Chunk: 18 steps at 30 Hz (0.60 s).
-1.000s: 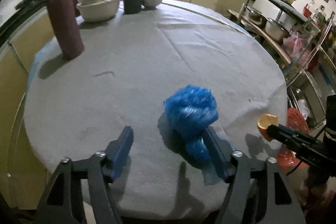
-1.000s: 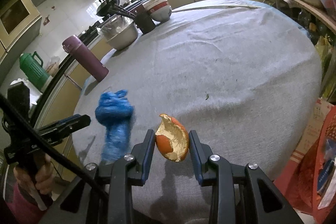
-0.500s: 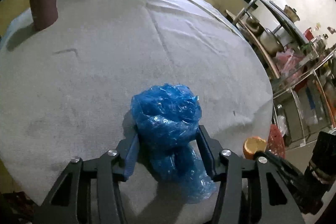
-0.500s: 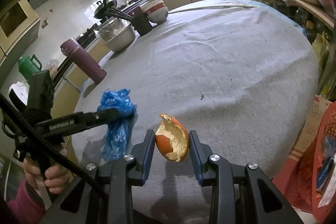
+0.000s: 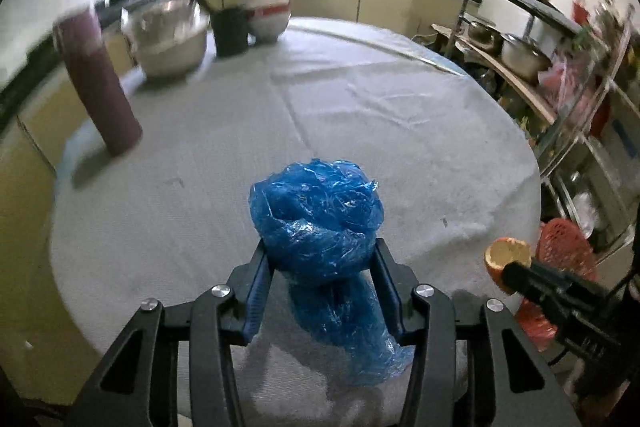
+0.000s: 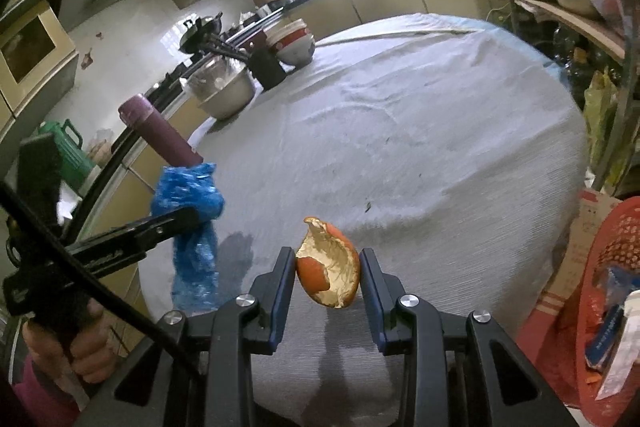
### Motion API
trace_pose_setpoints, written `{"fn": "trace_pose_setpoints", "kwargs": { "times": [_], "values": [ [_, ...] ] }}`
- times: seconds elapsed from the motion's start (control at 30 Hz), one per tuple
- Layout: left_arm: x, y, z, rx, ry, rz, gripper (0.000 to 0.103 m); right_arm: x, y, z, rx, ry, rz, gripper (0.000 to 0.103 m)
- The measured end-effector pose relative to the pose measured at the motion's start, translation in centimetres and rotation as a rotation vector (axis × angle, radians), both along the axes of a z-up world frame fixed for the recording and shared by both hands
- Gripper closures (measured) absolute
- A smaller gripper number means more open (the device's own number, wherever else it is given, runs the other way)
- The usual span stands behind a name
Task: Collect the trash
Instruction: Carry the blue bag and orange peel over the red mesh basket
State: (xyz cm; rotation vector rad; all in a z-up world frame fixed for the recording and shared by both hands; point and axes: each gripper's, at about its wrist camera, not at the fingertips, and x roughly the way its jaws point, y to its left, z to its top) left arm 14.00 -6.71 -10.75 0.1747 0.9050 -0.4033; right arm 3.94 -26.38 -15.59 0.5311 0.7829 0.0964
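Left tongs [image 5: 320,263]: both fingers closed against a crumpled blue plastic bag [image 5: 316,215], which is raised off the round table [image 5: 400,131], its tail hanging toward 6 o'clock.

Right tongs [image 6: 327,267]: closed on 1 orange peel [image 6: 330,273], pith side showing, held over the table's near edge.

Table holds, at 10 to 11 o'clock in the left view: 1 purple flask [image 5: 98,87], 1 covered metal bowl [image 5: 170,41], 1 black cup [image 5: 230,31], stacked bowls [image 5: 268,19].

Red basket [image 6: 612,267] at 3 o'clock in the right view, beside the table.
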Motion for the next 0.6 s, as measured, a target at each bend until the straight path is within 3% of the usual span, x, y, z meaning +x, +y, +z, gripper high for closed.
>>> {"fn": "trace_pose_setpoints", "kwargs": {
  "times": [0.23,0.6],
  "values": [
    [-2.8,-3.3,1.6,0.112,-0.096,-0.082,0.053,-1.9,-2.2,1.6,-0.008,-0.043,-0.051,0.068],
    [-6.5,-9.1,1.8,0.183,-0.135,-0.218,0.053,-6.6,-6.2,2.7,-0.027,-0.076,-0.141,0.068]
  ]
}}
